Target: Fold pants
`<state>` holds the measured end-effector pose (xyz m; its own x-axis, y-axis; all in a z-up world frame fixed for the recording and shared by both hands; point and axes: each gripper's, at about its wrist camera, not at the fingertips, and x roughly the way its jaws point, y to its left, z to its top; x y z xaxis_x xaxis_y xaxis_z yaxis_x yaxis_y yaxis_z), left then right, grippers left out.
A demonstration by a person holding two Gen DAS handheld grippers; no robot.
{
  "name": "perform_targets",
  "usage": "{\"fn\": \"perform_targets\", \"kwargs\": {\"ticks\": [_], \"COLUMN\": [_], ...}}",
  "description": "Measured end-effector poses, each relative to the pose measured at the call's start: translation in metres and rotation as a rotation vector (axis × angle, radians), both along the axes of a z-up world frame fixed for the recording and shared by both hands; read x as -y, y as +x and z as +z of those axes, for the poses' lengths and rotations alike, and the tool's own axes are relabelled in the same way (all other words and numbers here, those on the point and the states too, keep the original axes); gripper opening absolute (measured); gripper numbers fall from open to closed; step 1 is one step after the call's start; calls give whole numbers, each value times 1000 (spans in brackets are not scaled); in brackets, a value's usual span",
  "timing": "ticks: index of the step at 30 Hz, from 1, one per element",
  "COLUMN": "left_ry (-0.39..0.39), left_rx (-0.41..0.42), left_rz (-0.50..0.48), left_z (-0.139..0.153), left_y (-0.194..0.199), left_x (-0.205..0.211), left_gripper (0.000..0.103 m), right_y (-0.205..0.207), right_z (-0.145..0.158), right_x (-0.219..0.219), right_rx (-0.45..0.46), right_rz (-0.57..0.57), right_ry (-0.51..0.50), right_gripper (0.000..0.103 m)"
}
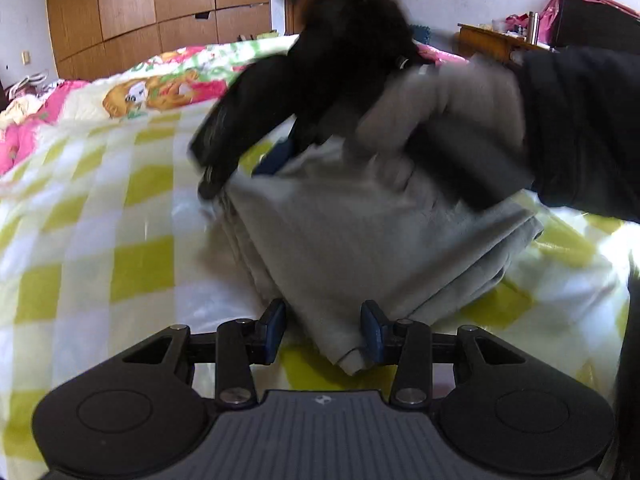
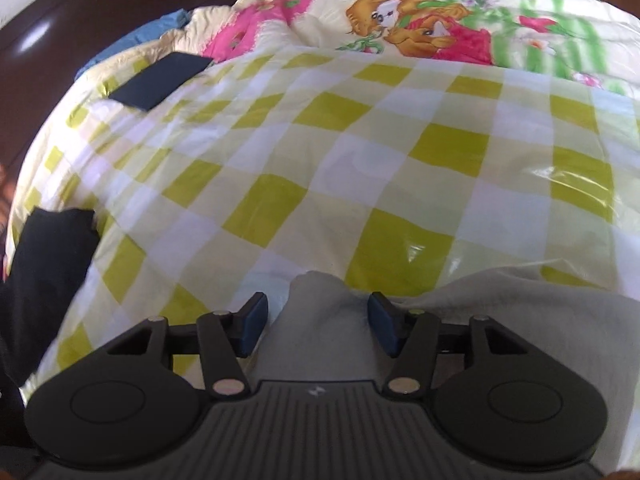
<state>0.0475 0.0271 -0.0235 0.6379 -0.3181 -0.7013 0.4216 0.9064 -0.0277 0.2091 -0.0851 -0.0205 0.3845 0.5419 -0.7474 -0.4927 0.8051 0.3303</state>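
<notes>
**Grey pants in a folded stack on the checked bedspread, both grippers spread at its edges**

Low in the left wrist view, the left gripper has its blue-padded fingers apart, one on each side of the nearest corner of the grey pants. The corner lies in the gap; neither pad presses it. The pants sit in the centre of the frame as a layered stack on the yellow-and-white checked bedspread.

Just beyond the stack, in the upper centre and blurred, the right gripper reaches down to the stack's far-left edge, with a gloved hand on its handle and a dark sleeve filling the right side. At the top of the frame are a wooden wardrobe at upper left and a cluttered wooden side table at upper right.

In the right wrist view, the right gripper also has its fingers apart, with a raised hump of the grey pants between them and more grey cloth spreading to the lower right. Whether the pads touch the cloth cannot be told. Beyond it the checked bedspread fills the middle of the frame. A dark flat rectangle lies on it at upper left, a black cloth sits at the left edge, and a cartoon-print quilt runs along the top.
</notes>
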Motion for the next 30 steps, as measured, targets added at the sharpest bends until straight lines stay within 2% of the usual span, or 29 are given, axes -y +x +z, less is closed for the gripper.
{"fn": "perform_targets", "kwargs": {"ticks": [4,7,11,14,16,18,23,27,30], "left_ry": [-48,-46,-52,-5,27,37,67,65,94], "left_rx": [10,64,91,21,-20,-24,57,103,78], "left_rz": [42,56,79,61,63,59,72,77,111], "left_z": [16,30,31,14,4,7,29,33,18], "left_y": [-4,-10,-3,10,10,2,7,44,80], "left_x": [-15,-19,-11,3,6,6,15,30,36], "left_gripper": [55,55,55,55,56,56,56,56,56], "right_y": [-31,-74,-121,-138,-152,-164,-171,-142,-120], "right_z": [34,48,33,7,4,12,30,21,5], "right_x": [37,67,95,108,105,104,128,140,139], "right_rx": [63,105,88,16,52,102,181,167,127], "right_rz": [-64,-89,-132,-184,-175,-163,-262,-335,-350], "right_ry": [61,23,-60,-76,-111,-116,4,63,57], "right_gripper": [56,58,59,59,59,61,63,63,63]}}
